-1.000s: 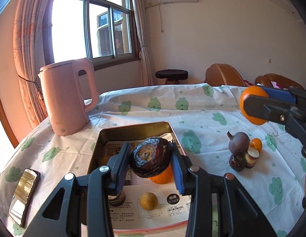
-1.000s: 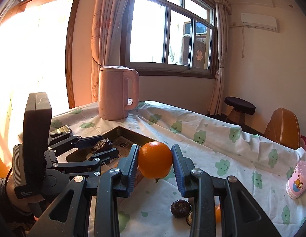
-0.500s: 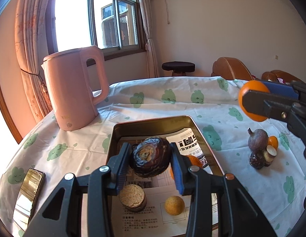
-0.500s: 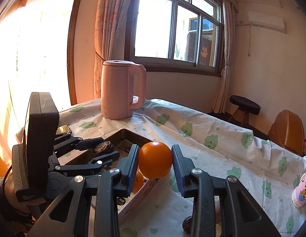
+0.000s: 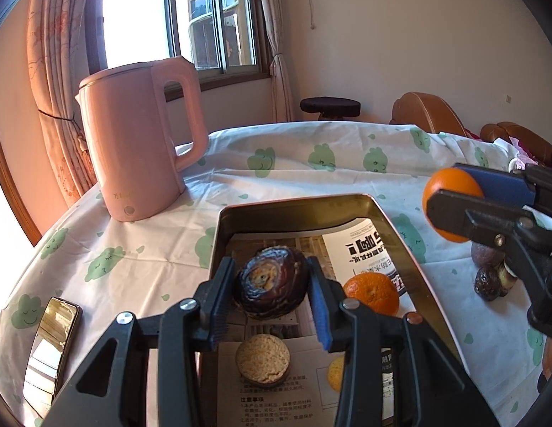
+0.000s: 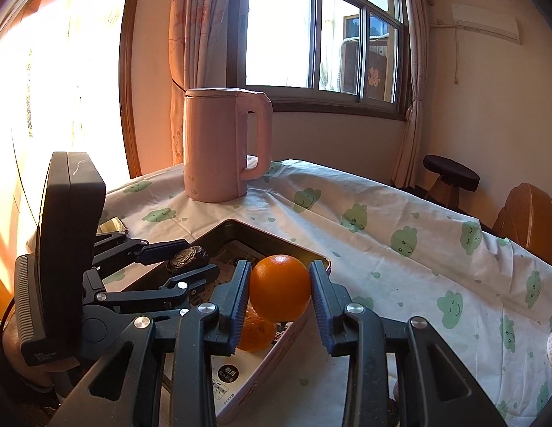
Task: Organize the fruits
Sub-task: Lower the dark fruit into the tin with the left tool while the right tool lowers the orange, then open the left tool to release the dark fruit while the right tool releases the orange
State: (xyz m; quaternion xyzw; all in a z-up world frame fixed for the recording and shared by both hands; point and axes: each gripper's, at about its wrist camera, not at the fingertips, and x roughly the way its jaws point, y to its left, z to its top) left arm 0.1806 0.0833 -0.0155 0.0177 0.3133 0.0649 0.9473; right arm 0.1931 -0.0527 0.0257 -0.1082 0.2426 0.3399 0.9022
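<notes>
The tray (image 5: 400,235) was already partly filled (an orange (image 5: 371,292), a cut tan-faced fruit (image 5: 263,359) and a small yellow one inside); a few dark fruits (image 5: 489,277) were left on the cloth, so the job was judged about half done. The left gripper (image 5: 272,299) was clamped on a dark wrinkled fruit (image 5: 272,283) above the tray; the right gripper (image 6: 279,295) was closed tight on a second orange (image 6: 279,291) over the tray's near rim.

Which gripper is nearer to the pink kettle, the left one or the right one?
Left. The left gripper, holding a dark fruit, is over the tray on the side toward the pink kettle. The right gripper, with its orange, is at the tray's far edge.
</notes>
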